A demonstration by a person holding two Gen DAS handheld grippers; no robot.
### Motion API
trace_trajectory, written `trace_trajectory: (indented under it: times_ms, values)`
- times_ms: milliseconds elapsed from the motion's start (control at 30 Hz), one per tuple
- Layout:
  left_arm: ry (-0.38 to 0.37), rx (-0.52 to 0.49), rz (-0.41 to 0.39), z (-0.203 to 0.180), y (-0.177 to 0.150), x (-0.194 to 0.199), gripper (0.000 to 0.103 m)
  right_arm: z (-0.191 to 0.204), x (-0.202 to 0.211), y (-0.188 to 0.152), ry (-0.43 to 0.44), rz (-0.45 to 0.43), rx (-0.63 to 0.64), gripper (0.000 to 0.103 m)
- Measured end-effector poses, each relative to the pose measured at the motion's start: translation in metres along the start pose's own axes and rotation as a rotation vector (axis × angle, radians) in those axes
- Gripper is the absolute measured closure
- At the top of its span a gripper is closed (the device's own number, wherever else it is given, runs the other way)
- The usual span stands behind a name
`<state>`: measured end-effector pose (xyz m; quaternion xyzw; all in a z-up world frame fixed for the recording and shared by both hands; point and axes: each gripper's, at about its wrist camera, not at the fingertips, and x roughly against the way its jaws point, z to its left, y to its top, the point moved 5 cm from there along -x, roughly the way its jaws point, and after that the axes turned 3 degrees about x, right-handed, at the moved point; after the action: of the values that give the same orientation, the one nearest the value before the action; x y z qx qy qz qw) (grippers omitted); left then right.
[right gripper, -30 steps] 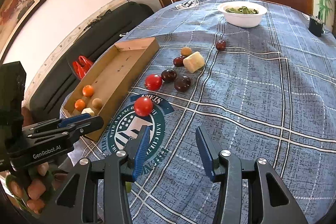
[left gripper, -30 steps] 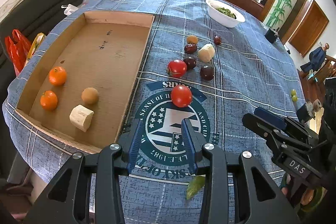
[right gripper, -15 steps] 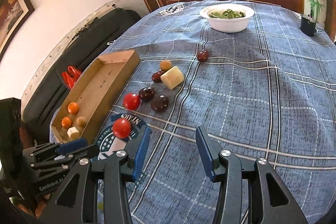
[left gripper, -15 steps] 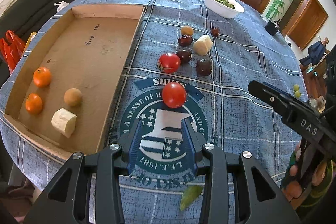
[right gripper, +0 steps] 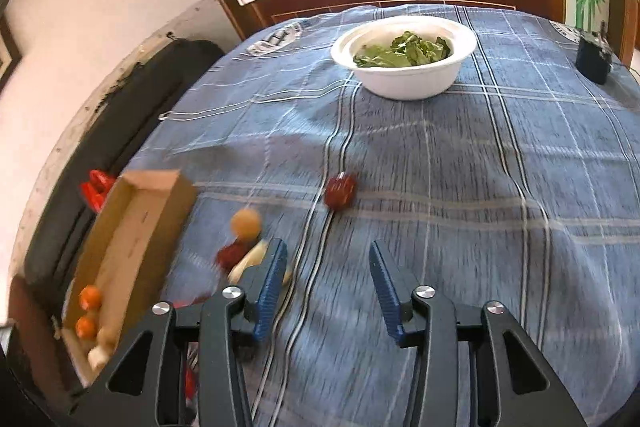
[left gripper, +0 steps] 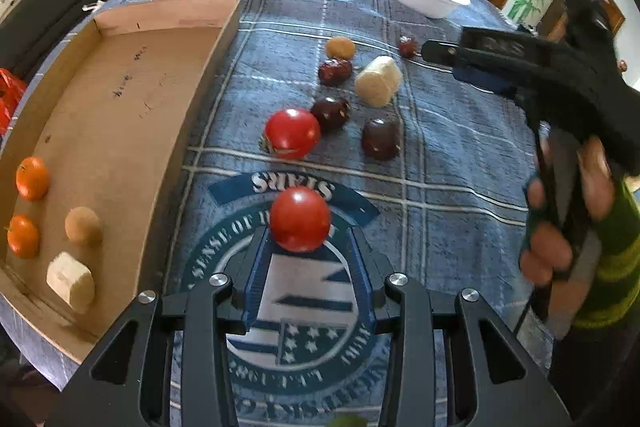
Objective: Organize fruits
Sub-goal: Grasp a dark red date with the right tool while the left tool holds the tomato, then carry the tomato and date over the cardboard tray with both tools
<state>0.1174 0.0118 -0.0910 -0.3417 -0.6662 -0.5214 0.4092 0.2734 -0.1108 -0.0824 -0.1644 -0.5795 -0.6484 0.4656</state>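
Risk, left side: the near tomato (left gripper: 300, 219) sits at the very tips of the left gripper (left gripper: 304, 247), not yet between its blue pads. If the tips nudge it before they straddle it, I think it rolls off across the tablecloth (left gripper: 440, 155).
Risk, right side: the right gripper (right gripper: 328, 263) is travelling fast enough to smear its own view. Its left pad is just beside the pale fruit chunk (right gripper: 248, 263) and a dark red fruit (right gripper: 230, 255), so a clip here could scatter the cluster.
Left gripper state: jaws part-open and empty, nothing pressed between the pads.
Right gripper state: jaws closing, with only bare cloth between them; it holds nothing.
Left hand pose: pitched steeply down over the round emblem printed on the cloth, tips low near the tomato.
Right hand pose: seen from the left camera, a hand in a green striped sleeve (left gripper: 612, 279) grips the handle, the gripper reaching over toward the small red fruit (right gripper: 340, 191) lying apart from the rest. That fruit may be a jujube; the blur leaves me unsure.
Fruit already sorted: two oranges (left gripper: 32, 177), a brown fruit and a pale chunk lie in the cardboard tray (left gripper: 120, 107).
Fruit still loose: a second tomato (left gripper: 292, 133) and several dark fruits sit right of the tray.
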Motion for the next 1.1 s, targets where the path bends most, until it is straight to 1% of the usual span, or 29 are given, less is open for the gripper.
trace_trajectory:
  times_ms: [133,200,300,333,367,400,433,500,600,800,867,967,1100]
  values:
    - [0.006,0.008,0.006,0.004,0.003,-0.007,0.067,0.001,-0.028,0.016,-0.031,0.007,0.015,0.064]
    - [0.001,0.012,0.023,0.006,0.003,-0.014,0.068,0.002,-0.040,0.021,-0.053,0.012,0.027,0.064]
    - [0.010,0.001,-0.003,0.004,0.005,-0.015,0.067,0.003,-0.055,0.023,-0.080,0.020,0.045,0.071]
    - [0.010,0.001,-0.011,0.004,0.005,-0.016,0.068,0.004,-0.056,0.025,-0.099,0.004,0.065,0.077]
    - [0.007,0.004,-0.018,0.004,0.006,-0.016,0.068,0.005,-0.057,0.025,-0.115,0.006,0.075,0.082]
    - [0.007,0.005,-0.023,0.005,0.006,-0.016,0.068,0.004,-0.057,0.025,-0.120,0.001,0.078,0.082]
    - [0.007,0.004,-0.025,0.005,0.006,-0.016,0.072,0.003,-0.056,0.025,-0.109,0.002,0.068,0.082]
    - [-0.004,0.010,-0.021,0.006,0.005,-0.015,0.073,0.001,-0.050,0.023,-0.104,-0.003,0.059,0.082]
    - [-0.008,0.013,-0.022,0.008,0.003,-0.010,0.073,0.000,-0.030,0.018,-0.079,-0.020,0.047,0.082]
    - [-0.015,0.012,-0.050,0.006,-0.005,0.009,0.073,0.011,0.020,0.001,0.022,-0.052,0.037,0.082]
    - [-0.001,0.010,-0.062,0.007,-0.006,0.014,0.072,0.020,0.037,-0.010,0.056,-0.057,0.044,0.082]
    - [0.040,0.017,-0.087,0.011,-0.008,0.025,0.072,0.033,0.051,-0.025,0.093,-0.055,0.056,0.082]
    - [0.088,0.024,-0.122,0.019,-0.008,0.039,0.072,0.049,0.062,-0.046,0.112,-0.039,0.088,0.082]
